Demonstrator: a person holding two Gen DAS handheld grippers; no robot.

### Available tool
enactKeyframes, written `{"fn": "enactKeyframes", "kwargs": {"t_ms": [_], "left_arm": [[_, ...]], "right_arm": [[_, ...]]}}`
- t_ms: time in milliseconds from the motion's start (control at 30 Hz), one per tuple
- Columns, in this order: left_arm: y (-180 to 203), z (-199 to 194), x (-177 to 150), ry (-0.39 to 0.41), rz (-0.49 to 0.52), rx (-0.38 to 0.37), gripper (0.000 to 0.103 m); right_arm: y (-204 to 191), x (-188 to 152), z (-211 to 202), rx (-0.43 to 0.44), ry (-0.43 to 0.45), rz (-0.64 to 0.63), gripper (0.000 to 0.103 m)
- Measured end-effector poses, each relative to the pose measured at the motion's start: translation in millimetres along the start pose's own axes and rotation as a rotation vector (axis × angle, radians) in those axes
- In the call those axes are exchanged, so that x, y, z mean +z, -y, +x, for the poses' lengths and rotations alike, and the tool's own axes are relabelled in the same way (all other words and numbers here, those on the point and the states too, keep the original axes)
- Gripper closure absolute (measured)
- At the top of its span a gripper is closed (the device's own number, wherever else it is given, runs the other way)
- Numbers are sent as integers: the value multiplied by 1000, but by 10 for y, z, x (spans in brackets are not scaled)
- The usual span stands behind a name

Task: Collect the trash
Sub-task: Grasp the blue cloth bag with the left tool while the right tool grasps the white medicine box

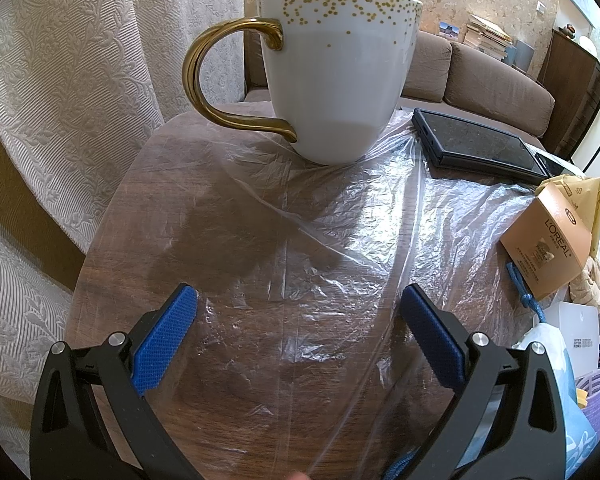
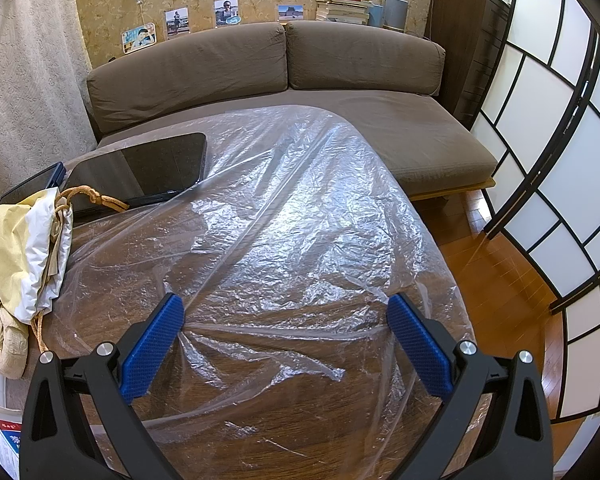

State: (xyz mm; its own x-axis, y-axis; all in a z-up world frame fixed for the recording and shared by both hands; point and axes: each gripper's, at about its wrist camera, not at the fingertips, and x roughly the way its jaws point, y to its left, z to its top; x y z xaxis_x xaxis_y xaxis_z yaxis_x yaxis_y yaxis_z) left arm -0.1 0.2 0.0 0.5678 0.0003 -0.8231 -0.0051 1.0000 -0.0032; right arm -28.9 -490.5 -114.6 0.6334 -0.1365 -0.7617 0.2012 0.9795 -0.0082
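Across the wooden table (image 2: 284, 452) a clear plastic bag (image 2: 300, 216) apparently stretches sofa-ward beneath both gaping hand-held grippers.

Crinkled glossy clear plastic bag (image 2: 284, 216) over dark wood-grain table (image 1: 112, 264)

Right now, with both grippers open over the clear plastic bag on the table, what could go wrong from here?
1. The white mug stands on the clear plastic bag; pulling the bag could tip or drag it.
2. The tablet seems to overlap the bag's far edge, so it could slide with it.
3. The left gripper and right gripper face thin, slippery film; the fingers may pinch only one layer.
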Motion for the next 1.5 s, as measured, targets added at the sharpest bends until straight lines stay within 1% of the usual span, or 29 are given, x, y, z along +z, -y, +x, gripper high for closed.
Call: {"fn": "enactKeyframes", "kwargs": {"t_ms": [67,100,200,233,267,300,333,367,400,433,467,500,533,600,633,667,767,900,967,1033,1067,1100,1200,1267,1300,1400,1500], "left_arm": [[-33,-23,-6,-13,-7,1,1],[-79,-84,6,-10,-27,2,1],[-218,-466,-86,72,-65,-77,1],[-226,-569,-119,89,-63,-98,1],[-224,-732,-172,113,-53,-143,1],[-216,-843,-247,126,-44,-184,1],[-157,-1014,-330,142,-25,-259,1],[-93,-1113,-377,147,-9,-320,1],[-22,-1165,-406,141,4,-375,1],[75,-1202,-464,111,16,-457,1],[162,-1200,-507,77,18,-521,1],[241,-1172,-547,42,13,-573,1],[283,-1142,-565,16,4,-599,1],[398,-1018,-643,-54,-23,-622,1],[436,-968,-680,-77,-35,-632,1],[466,-935,-707,-88,-40,-628,1],[578,-879,-756,-90,-9,-603,1],[667,-882,-751,-90,24,-585,1],[667,-841,-740,-92,62,-532,1],[642,-786,-755,-83,92,-425,1],[603,-758,-764,-84,91,-392,1],[545,-756,-768,-66,96,-367,1],[413,-723,-758,-63,102,-317,1],[364,-709,-731,-65,105,-327,1],[339,-710,-717,-60,103,-330,1],[331,-717,-632,-12,122,-328,1],[366,-652,-581,-26,139,-350,1]], "right_arm": [[10,-25,-46,15,8,0,4],[28,-57,-121,32,32,-4,4],[65,-244,-546,91,152,-50,4],[77,-312,-691,120,182,-76,4],[84,-387,-820,151,207,-95,4],[85,-473,-969,201,233,-116,4],[70,-563,-1075,256,249,-136,4],[25,-593,-1171,309,257,-159,4],[-44,-645,-1260,369,257,-193,4],[-95,-671,-1326,405,254,-222,4],[-145,-729,-1348,440,248,-266,4],[-174,-791,-1359,458,243,-309,4],[-266,-873,-1376,451,242,-368,4],[-400,-1003,-1405,392,258,-454,4],[-459,-1065,-1393,351,259,-496,4],[-469,-1057,-1343,344,252,-509,4],[-524,-1088,-1268,401,212,-521,4],[-706,-1051,-1125,374,187,-554,4],[-751,-1099,-1122,380,176,-561,4],[-776,-1118,-1118,382,166,-563,4],[-778,-1127,-1123,380,170,-562,4],[-772,-1132,-1131,380,174,-561,4],[-758,-1119,-1117,398,161,-548,4],[-761,-1096,-1110,399,157,-539,4],[-767,-1077,-1105,384,160,-538,4],[-784,-1034,-1098,373,161,-530,4],[-814,-1021,-1086,382,149,-534,7]]}}
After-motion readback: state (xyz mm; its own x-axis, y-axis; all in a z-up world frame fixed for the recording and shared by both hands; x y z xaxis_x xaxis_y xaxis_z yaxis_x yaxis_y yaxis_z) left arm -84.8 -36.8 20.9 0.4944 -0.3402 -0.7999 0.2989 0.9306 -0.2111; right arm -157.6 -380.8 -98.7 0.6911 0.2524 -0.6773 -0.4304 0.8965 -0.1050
